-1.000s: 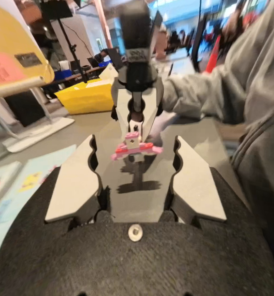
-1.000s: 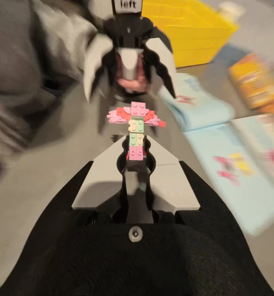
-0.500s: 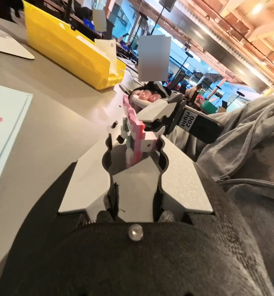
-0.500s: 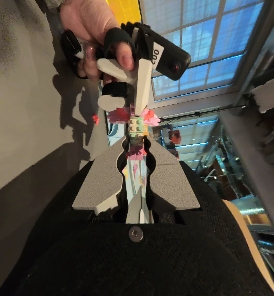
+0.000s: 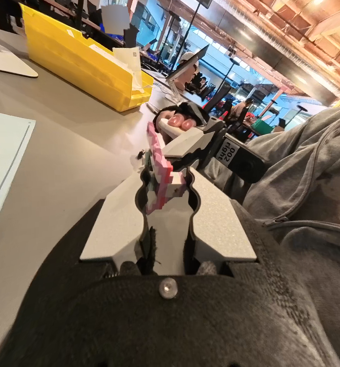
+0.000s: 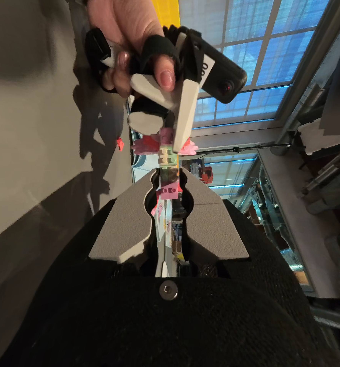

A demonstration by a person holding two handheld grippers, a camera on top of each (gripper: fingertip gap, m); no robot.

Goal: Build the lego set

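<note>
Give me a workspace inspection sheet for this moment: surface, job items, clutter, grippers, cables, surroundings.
Surface: grey table, mostly bare near the work.
Job's things: pink and pastel lego model held above the table; a light blue instruction sheet lies on the table; one loose red brick on the table.
Clutter: yellow bin with papers in it; white flat pad.
Grippers: right hand-held gripper shut on the model's stem; left hand-held gripper closed around the winged end, whether it grips cannot be told.
Cables: nothing seen.
Surroundings: large windows, stands and people far behind; grey sleeve close by.
</note>
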